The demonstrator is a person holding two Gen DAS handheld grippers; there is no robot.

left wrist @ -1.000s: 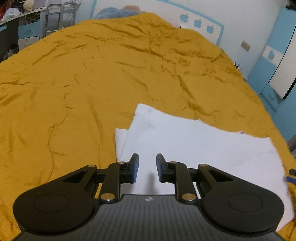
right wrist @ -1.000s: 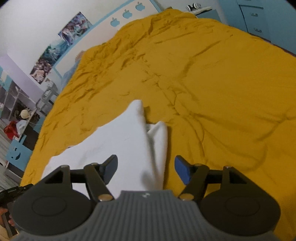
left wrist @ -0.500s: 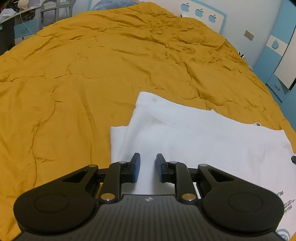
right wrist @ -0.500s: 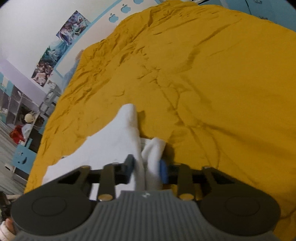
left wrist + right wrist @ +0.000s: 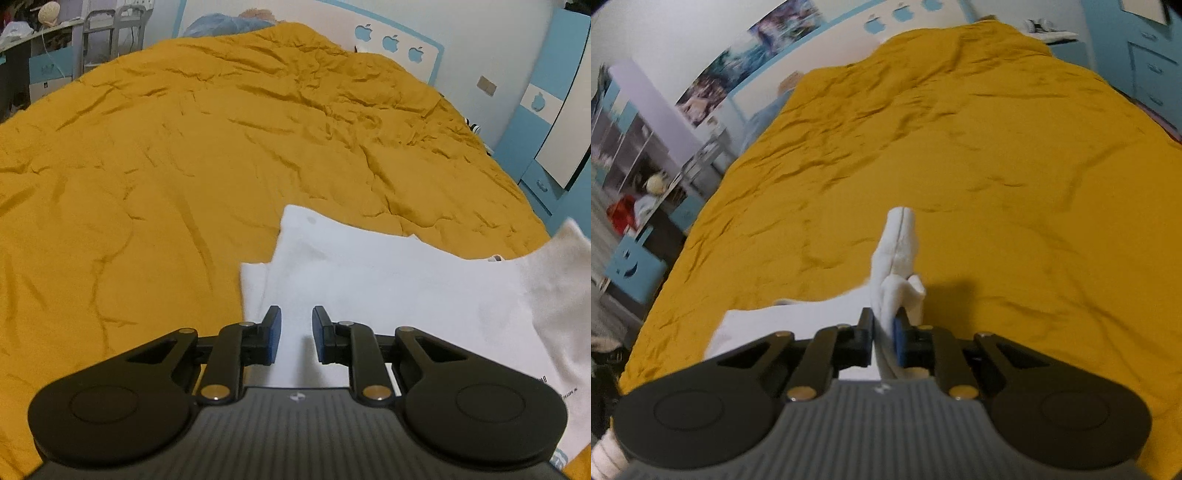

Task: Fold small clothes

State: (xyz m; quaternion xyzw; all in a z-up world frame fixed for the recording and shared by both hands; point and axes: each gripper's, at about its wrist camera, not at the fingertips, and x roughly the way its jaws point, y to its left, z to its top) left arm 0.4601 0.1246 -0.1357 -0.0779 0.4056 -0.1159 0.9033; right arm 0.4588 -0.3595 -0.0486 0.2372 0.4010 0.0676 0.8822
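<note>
A white garment (image 5: pixel 388 280) lies partly folded on the mustard yellow bed cover (image 5: pixel 166 166). My left gripper (image 5: pixel 296 332) hovers over its near left part, jaws a narrow gap apart with nothing between them. In the right wrist view my right gripper (image 5: pixel 884 332) is closing its jaws on a bunched edge of the white garment (image 5: pixel 899 251), and the pads press on the cloth. That edge is lifted off the cover and stands up as a white peak (image 5: pixel 565 266) at the right of the left wrist view. The rest of the garment (image 5: pixel 790 321) stays flat.
The yellow cover (image 5: pixel 1015 166) stretches wide and wrinkled beyond the garment. Blue cabinets (image 5: pixel 546 110) stand along the right side of the bed. Shelves and a desk (image 5: pixel 55 62) stand at the left, and a blue stool (image 5: pixel 635 266) is on the floor.
My right gripper shut on the garment's right edge and rose, pulling the cloth up into a peak. The left gripper stayed over the garment with the same narrow gap.
</note>
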